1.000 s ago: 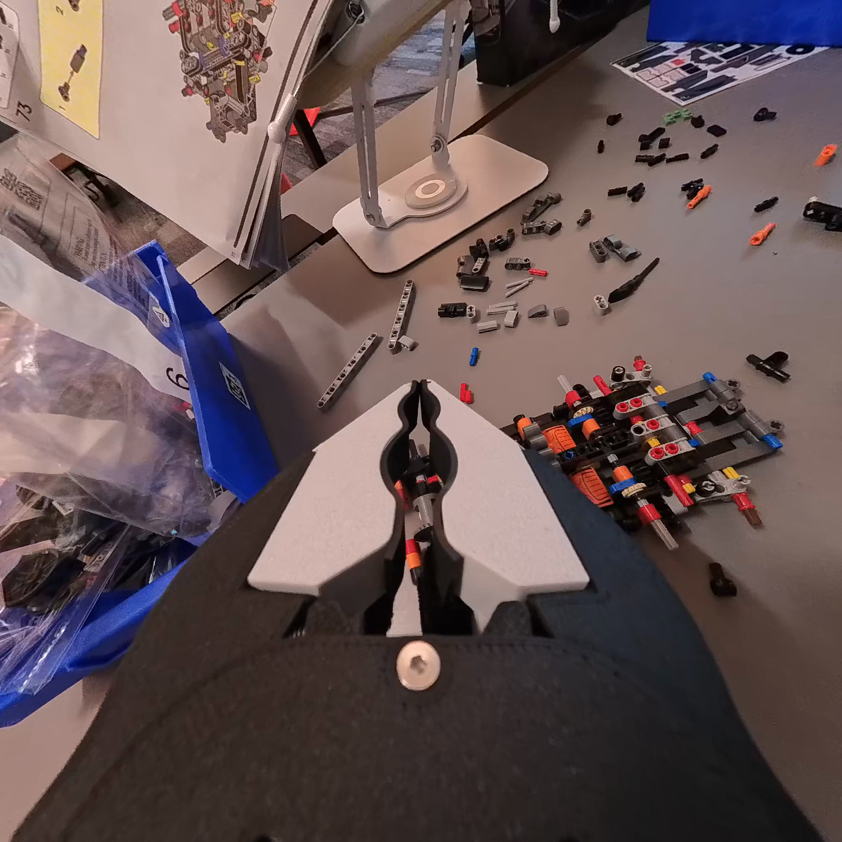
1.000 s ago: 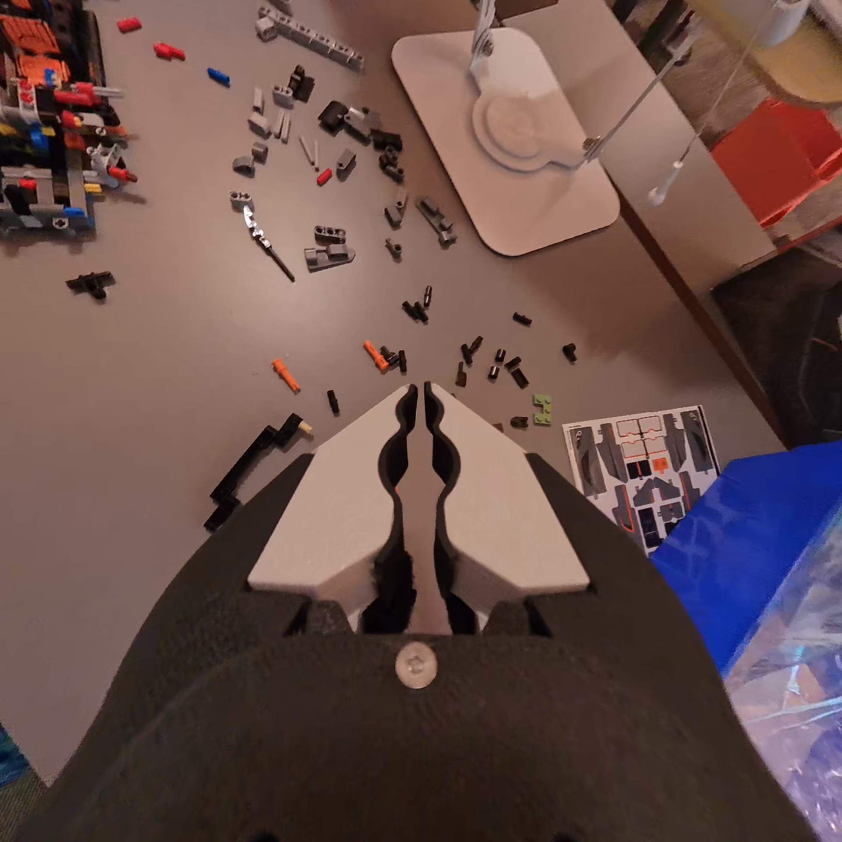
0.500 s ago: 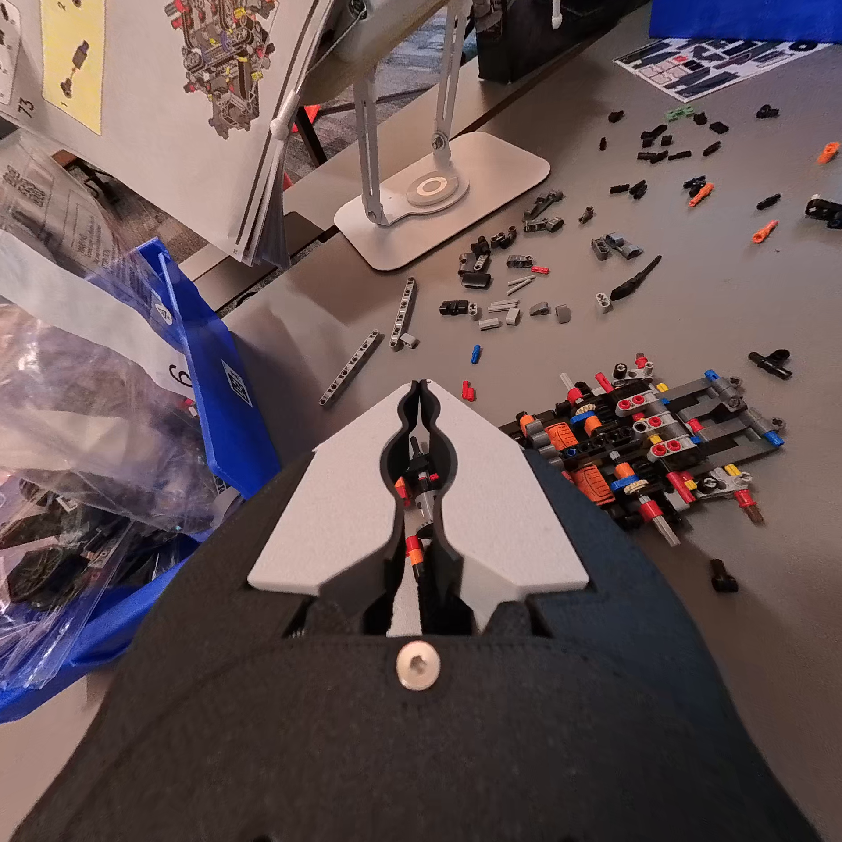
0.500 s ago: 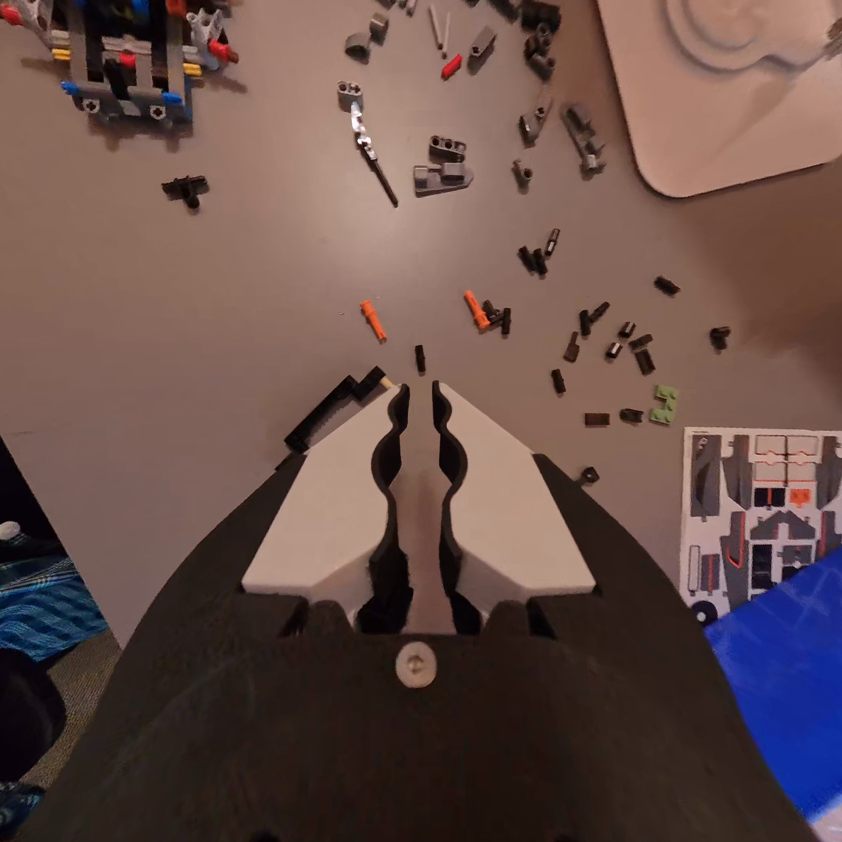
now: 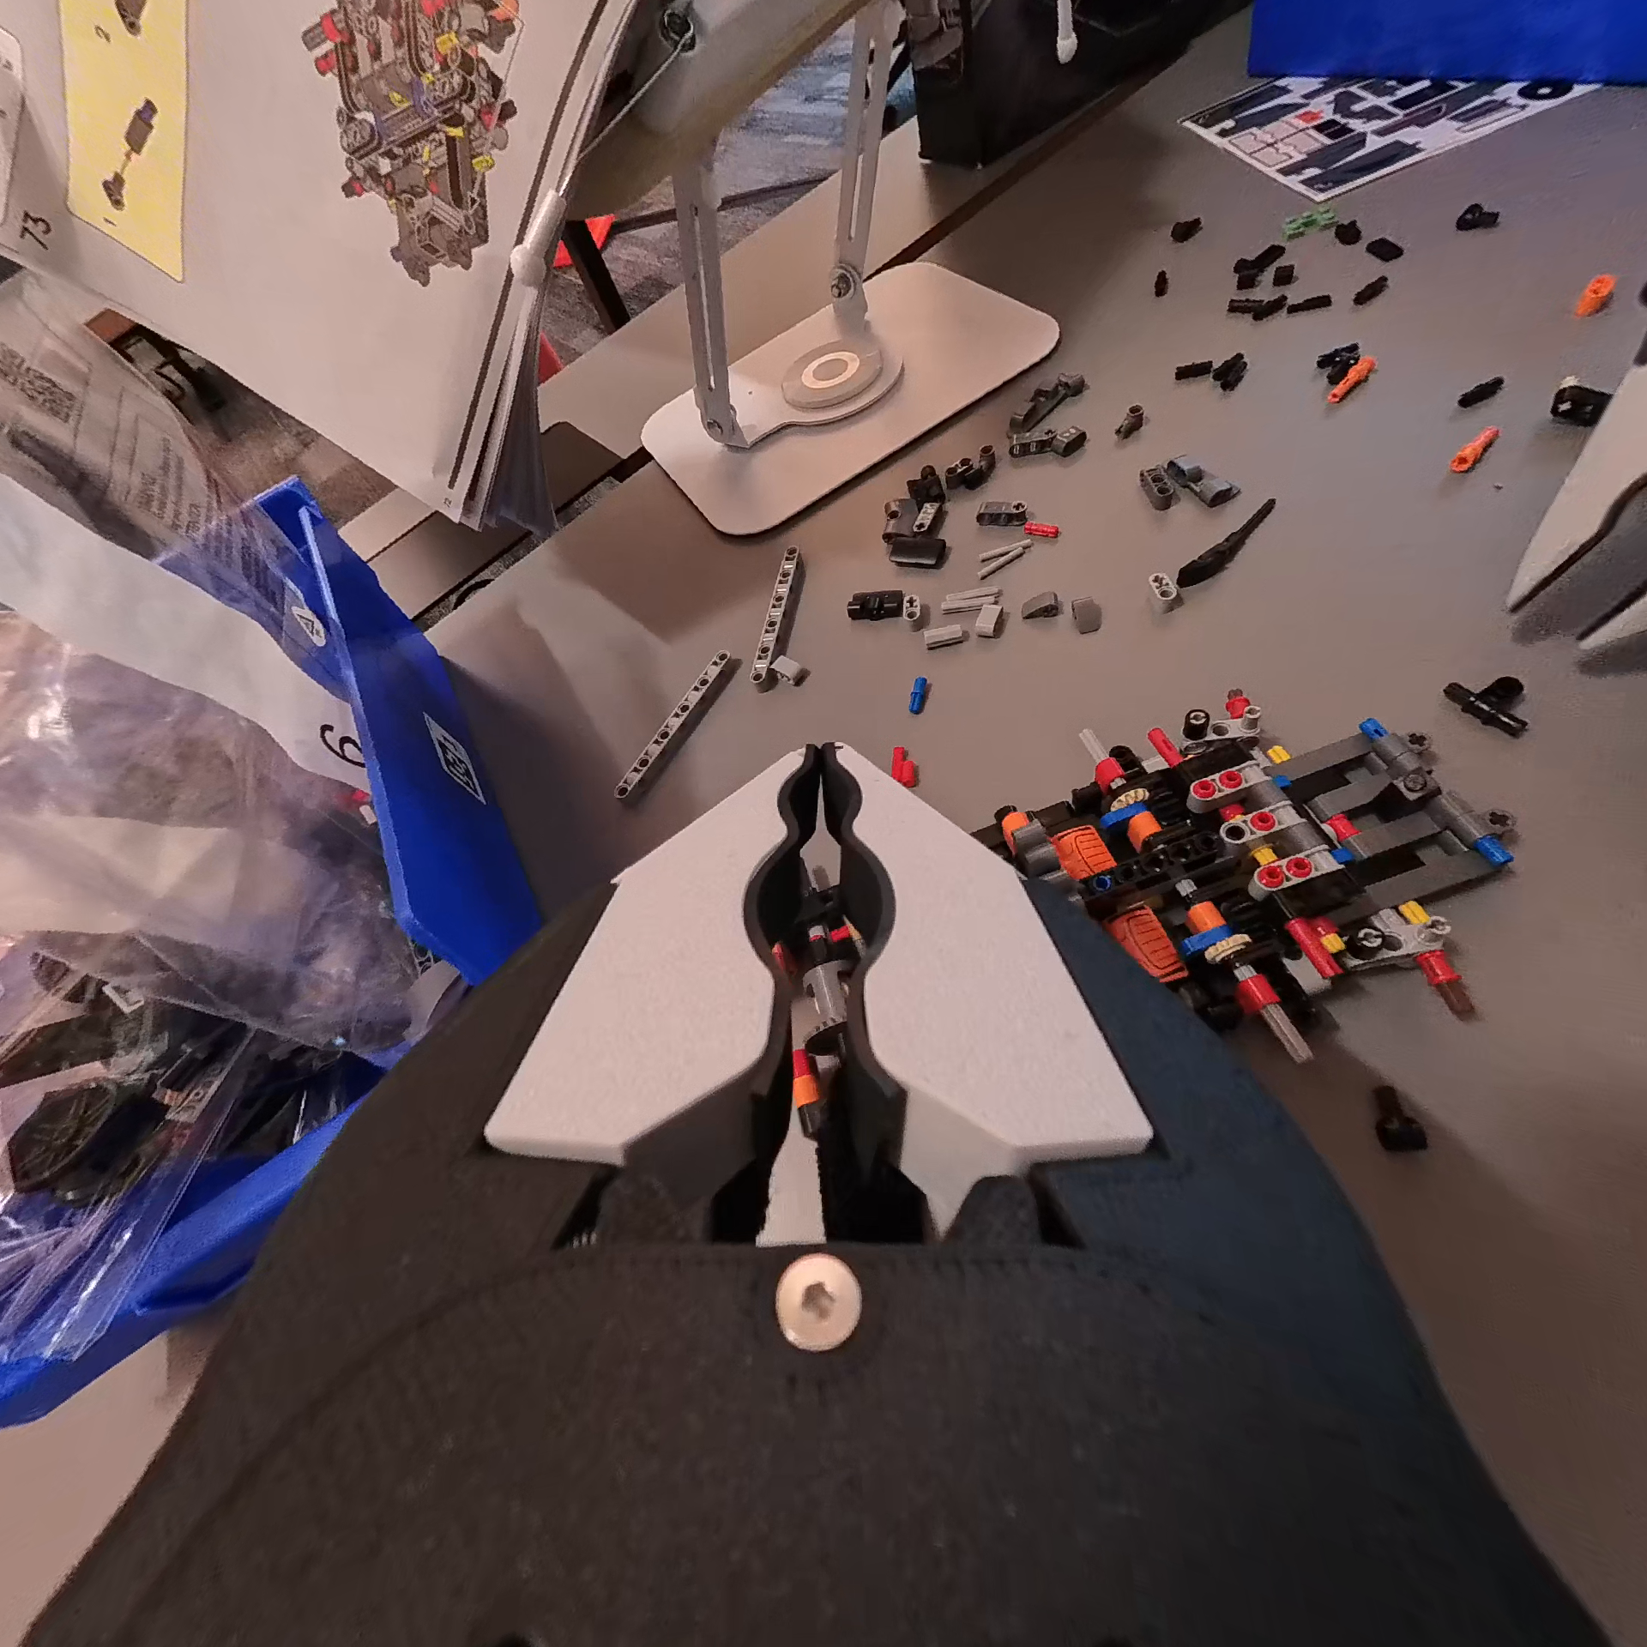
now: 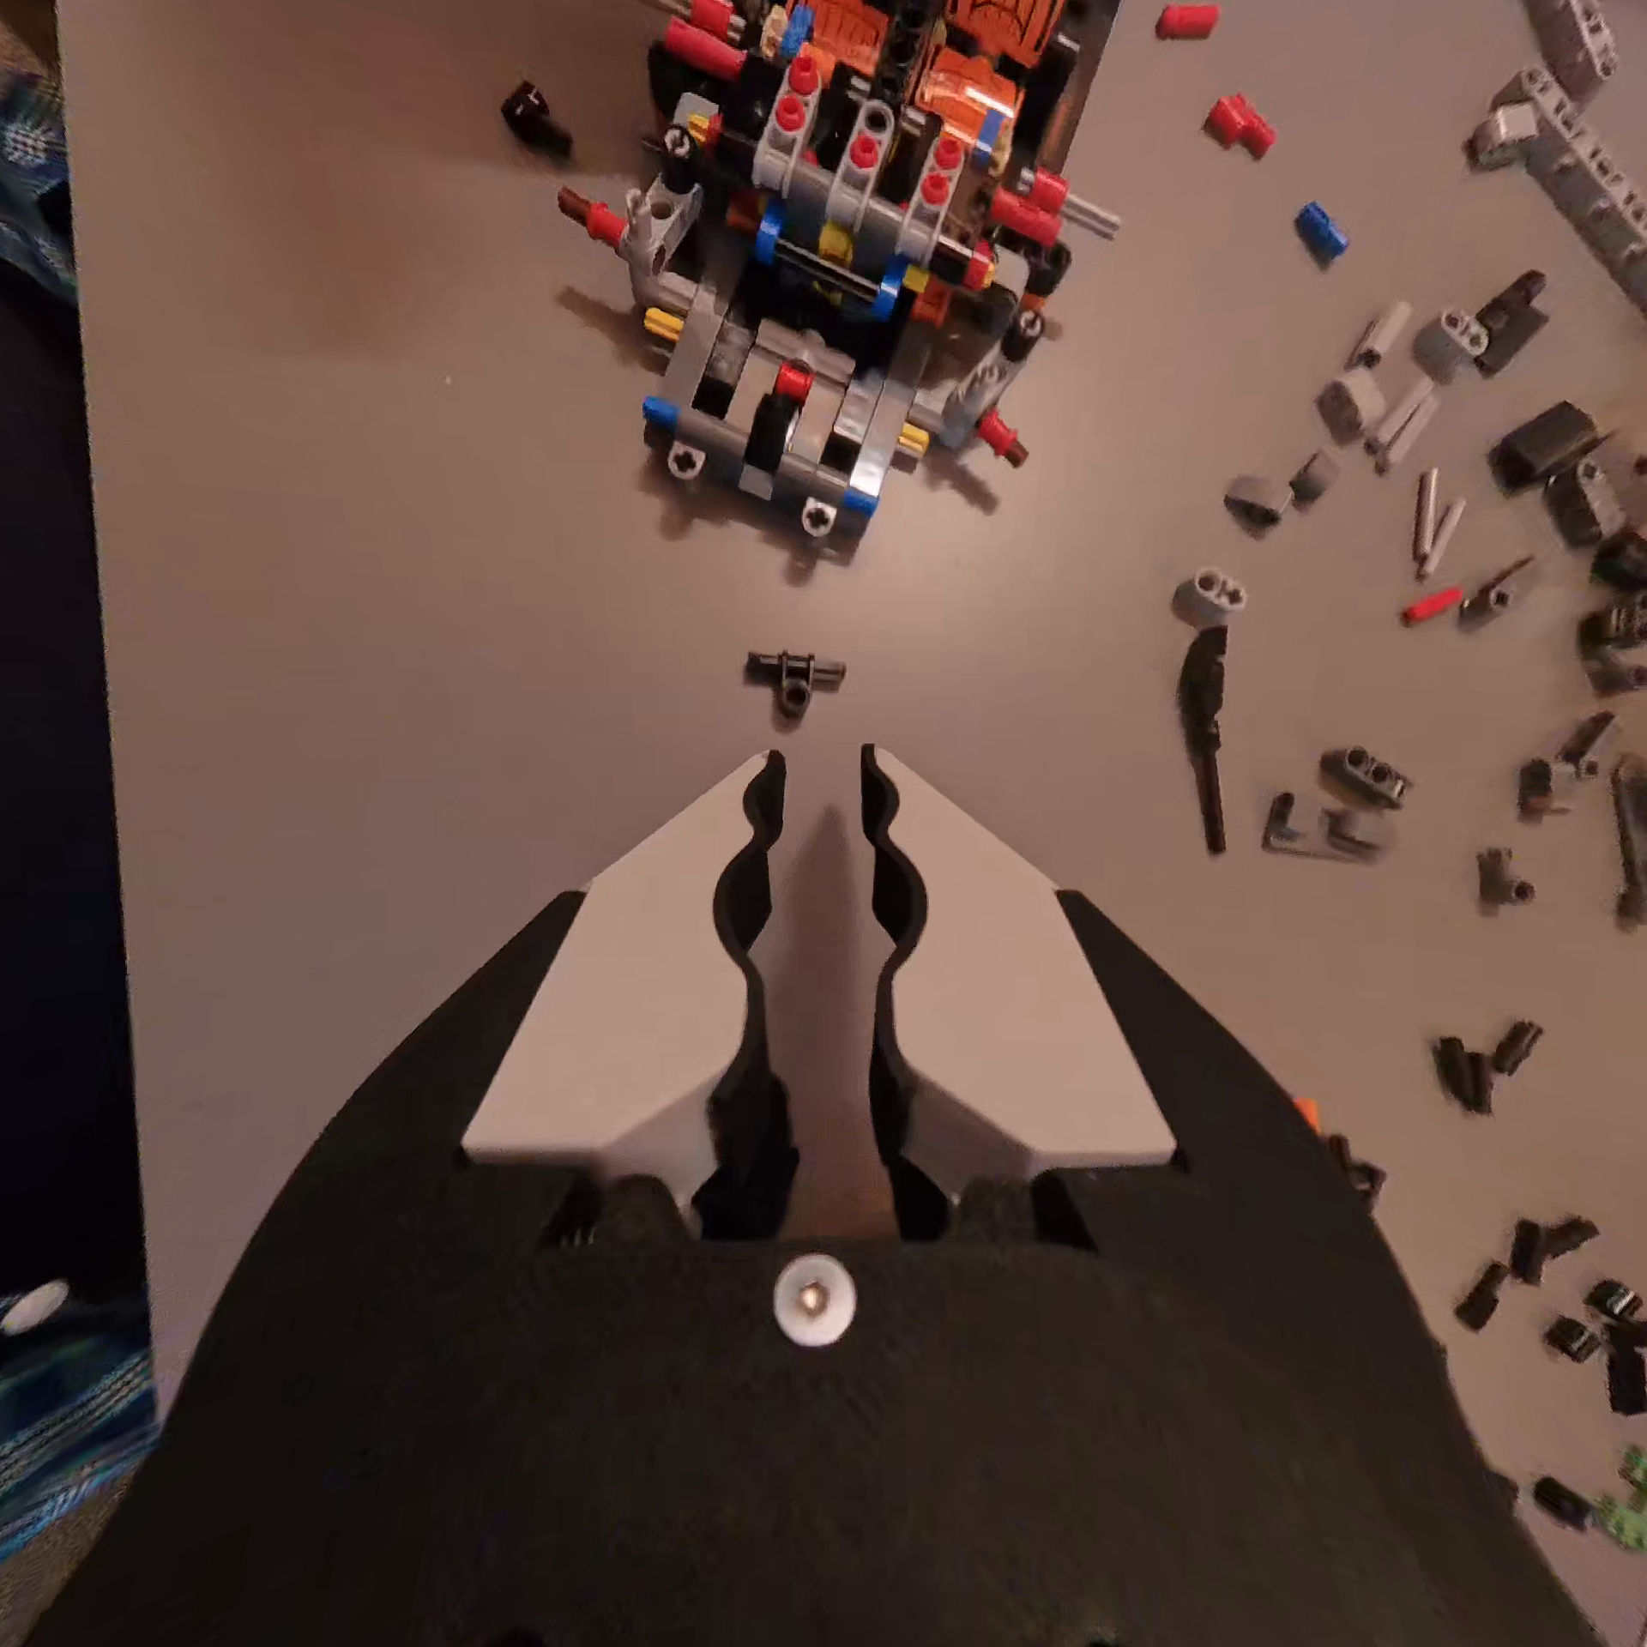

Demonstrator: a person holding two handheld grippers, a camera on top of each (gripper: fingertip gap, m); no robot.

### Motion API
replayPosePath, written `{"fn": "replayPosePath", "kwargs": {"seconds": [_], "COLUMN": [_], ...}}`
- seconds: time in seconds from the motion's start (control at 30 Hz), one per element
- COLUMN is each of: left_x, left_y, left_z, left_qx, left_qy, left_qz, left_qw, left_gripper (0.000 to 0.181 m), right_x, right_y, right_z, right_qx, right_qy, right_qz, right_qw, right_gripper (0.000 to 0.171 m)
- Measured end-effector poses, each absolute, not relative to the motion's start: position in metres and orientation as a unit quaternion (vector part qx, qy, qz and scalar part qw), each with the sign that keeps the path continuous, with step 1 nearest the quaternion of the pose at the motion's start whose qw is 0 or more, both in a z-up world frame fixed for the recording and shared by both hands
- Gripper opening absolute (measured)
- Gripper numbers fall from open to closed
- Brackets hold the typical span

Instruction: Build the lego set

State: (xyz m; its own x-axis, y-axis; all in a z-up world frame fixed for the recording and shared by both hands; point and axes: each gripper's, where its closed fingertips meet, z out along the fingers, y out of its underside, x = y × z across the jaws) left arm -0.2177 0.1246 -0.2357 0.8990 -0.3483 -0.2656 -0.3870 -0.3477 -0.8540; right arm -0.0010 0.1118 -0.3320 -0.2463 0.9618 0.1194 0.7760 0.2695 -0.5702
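One black connector (image 6: 793, 675) lies just ahead of the empty, parted right hand-held gripper (image 6: 822, 757).

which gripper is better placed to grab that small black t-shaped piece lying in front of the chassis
Right. The right gripper is open and empty, pointed at the black T-shaped piece just beyond its tips. The left gripper is shut on a small axle assembly.
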Motion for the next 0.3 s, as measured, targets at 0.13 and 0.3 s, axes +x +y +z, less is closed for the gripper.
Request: {"fn": "replayPosePath", "kwargs": {"seconds": [0.13, 0.3], "left_x": [-0.22, -0.221], "left_y": [0.124, 0.123], "left_z": [-0.237, -0.239], "left_qx": [-0.821, -0.82], "left_qy": [0.222, 0.224], "left_qz": [0.017, 0.017], "left_qw": [0.526, 0.526], "left_gripper": [0.0, 0.0], "right_x": [-0.011, -0.016], "right_y": [0.104, 0.1], "right_z": [-0.336, -0.342], "right_qx": [-0.565, -0.565], "right_qy": [-0.764, -0.765], "right_qz": [0.215, 0.22], "right_qw": [0.225, 0.216], "right_gripper": [0.014, 0.013]}}
